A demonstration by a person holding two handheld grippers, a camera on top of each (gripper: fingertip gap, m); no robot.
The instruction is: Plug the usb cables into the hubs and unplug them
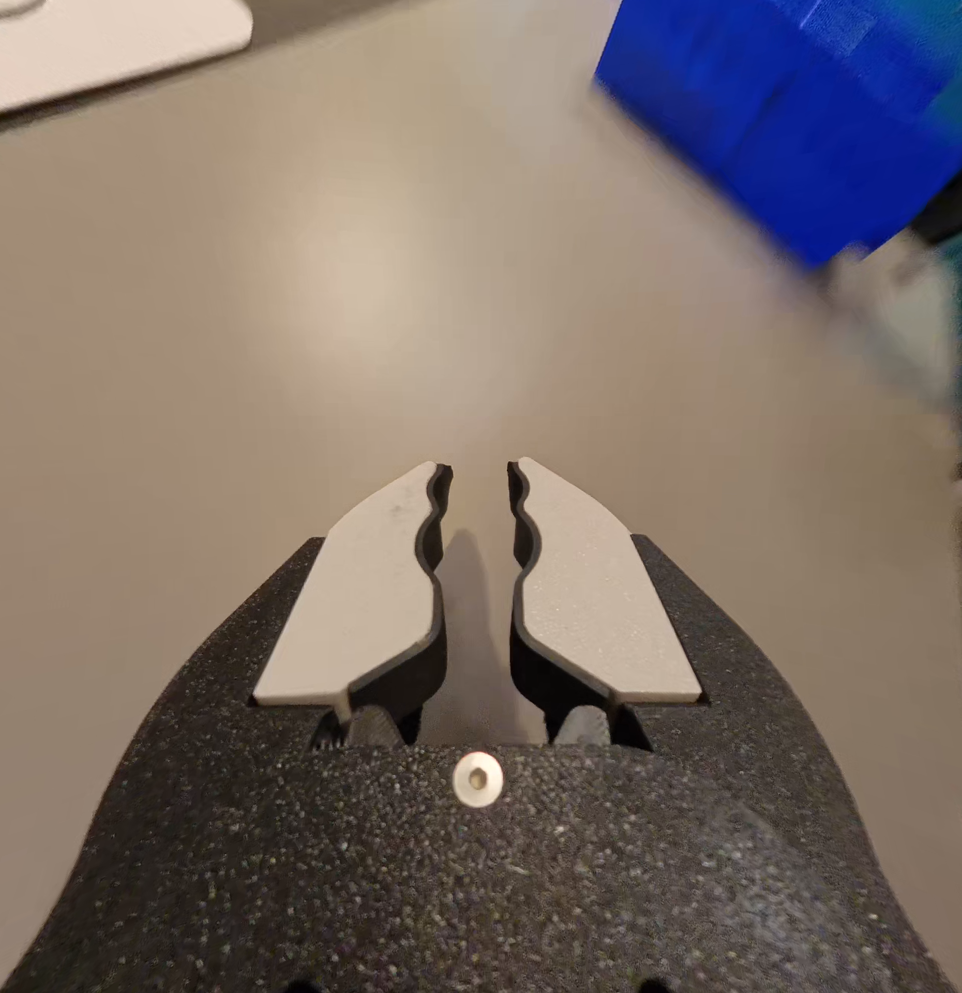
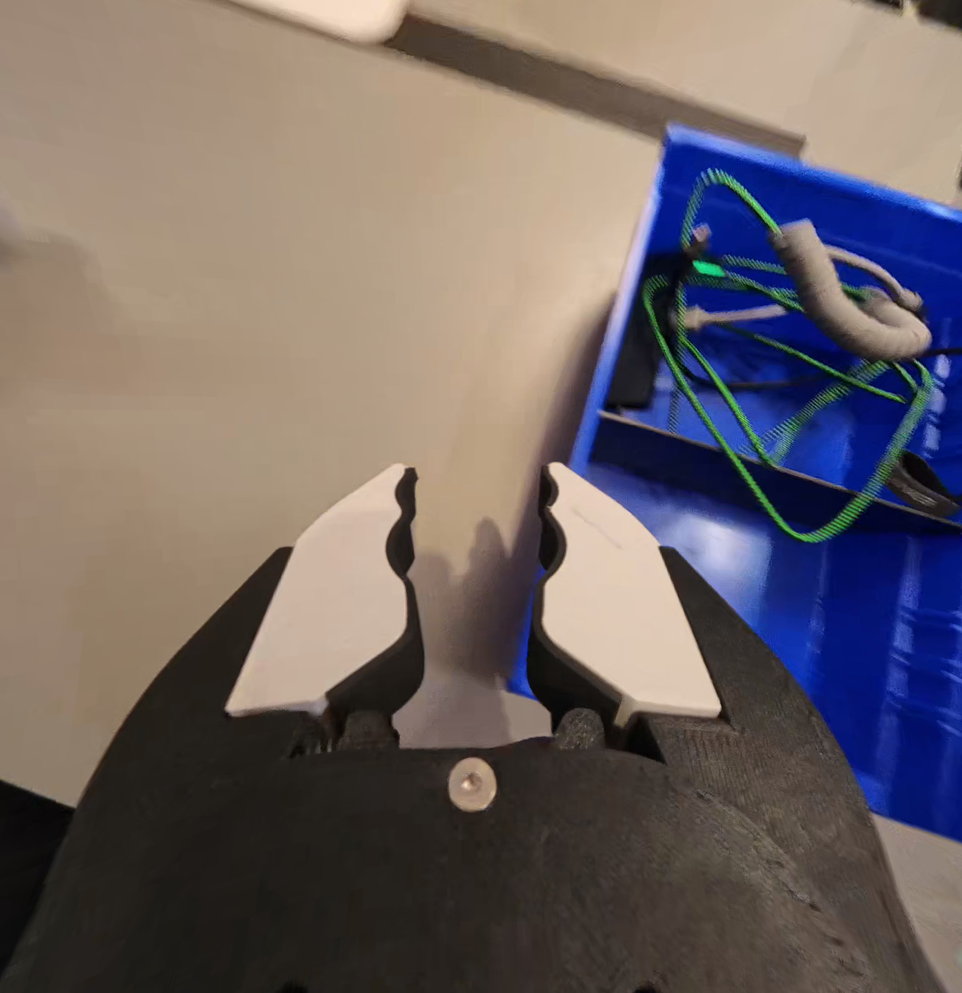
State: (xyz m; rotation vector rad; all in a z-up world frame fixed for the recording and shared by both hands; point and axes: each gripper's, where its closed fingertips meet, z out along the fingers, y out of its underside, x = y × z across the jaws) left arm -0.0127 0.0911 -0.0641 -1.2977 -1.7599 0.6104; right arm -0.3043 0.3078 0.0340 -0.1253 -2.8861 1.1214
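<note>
In the right wrist view a blue bin (image 2: 618, 344) stands on the beige table at the right. It holds a green braided cable (image 2: 737, 430), a grey coiled cable (image 2: 812, 290) and a black hub-like block (image 2: 632, 365) against its left wall. My right gripper (image 2: 478, 473) is open and empty, above the table just left of the bin. My left gripper (image 1: 480, 470) is open with a narrow gap and empty, over bare table. The blue bin (image 1: 780, 118) shows blurred at the upper right of the left wrist view.
The beige table (image 1: 253, 322) spreads under both grippers. A white flat object (image 1: 92, 48) lies at the far left corner in the left wrist view. A dark gap (image 2: 522, 70) separates this table from another behind it. The table's near edge shows at lower left (image 2: 16, 774). Tip to tip, the grippers are about 40 cm apart.
</note>
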